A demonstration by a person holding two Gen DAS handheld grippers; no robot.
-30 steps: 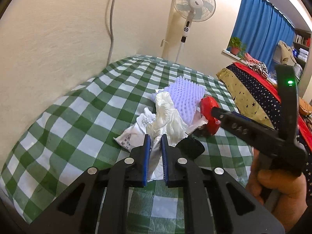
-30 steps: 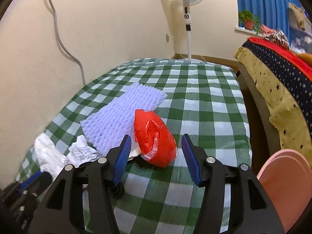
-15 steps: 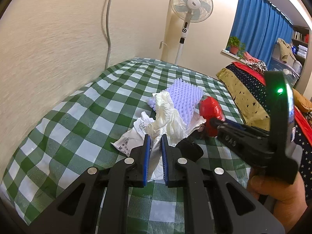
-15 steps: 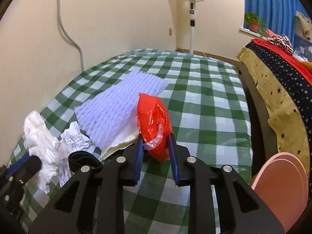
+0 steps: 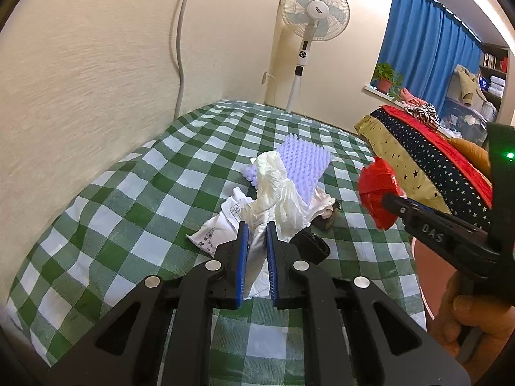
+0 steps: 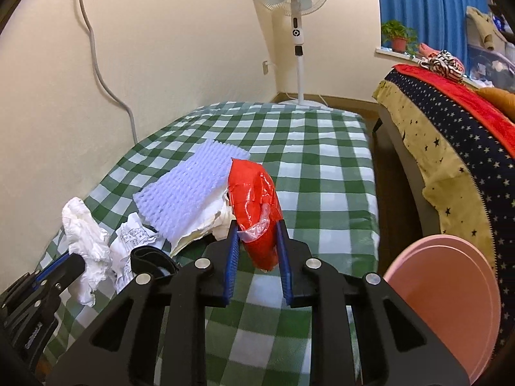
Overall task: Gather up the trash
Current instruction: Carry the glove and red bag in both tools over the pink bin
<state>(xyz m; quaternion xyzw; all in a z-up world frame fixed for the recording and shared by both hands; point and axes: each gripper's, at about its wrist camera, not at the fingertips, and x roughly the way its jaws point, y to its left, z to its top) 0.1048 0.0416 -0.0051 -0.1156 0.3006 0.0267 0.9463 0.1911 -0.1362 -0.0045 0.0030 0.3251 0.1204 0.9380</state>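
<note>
Two pieces picked up, the rest of the trash still on the bench.

The right hand-held gripper [image 6: 257,241] has just closed and clenches the red wrapper [image 6: 254,199] at frame centre, lifted clear of the checked cloth; the left hand-held gripper [image 5: 256,251] pinches the crumpled white plastic [image 5: 276,193]. Nothing looks binned yet: the purple foam sheet [image 6: 190,186], printed paper [image 5: 219,228] and a black band [image 6: 154,257] lie mid-left, the pink bin [image 6: 450,289] waits lower right.

Both grippers, the left gripper [image 5: 256,230] and the right gripper [image 6: 257,230], are black plastic with blue ribbed pads [image 5: 242,263], silver screws and, seemingly, "DAS" lettering.
</note>
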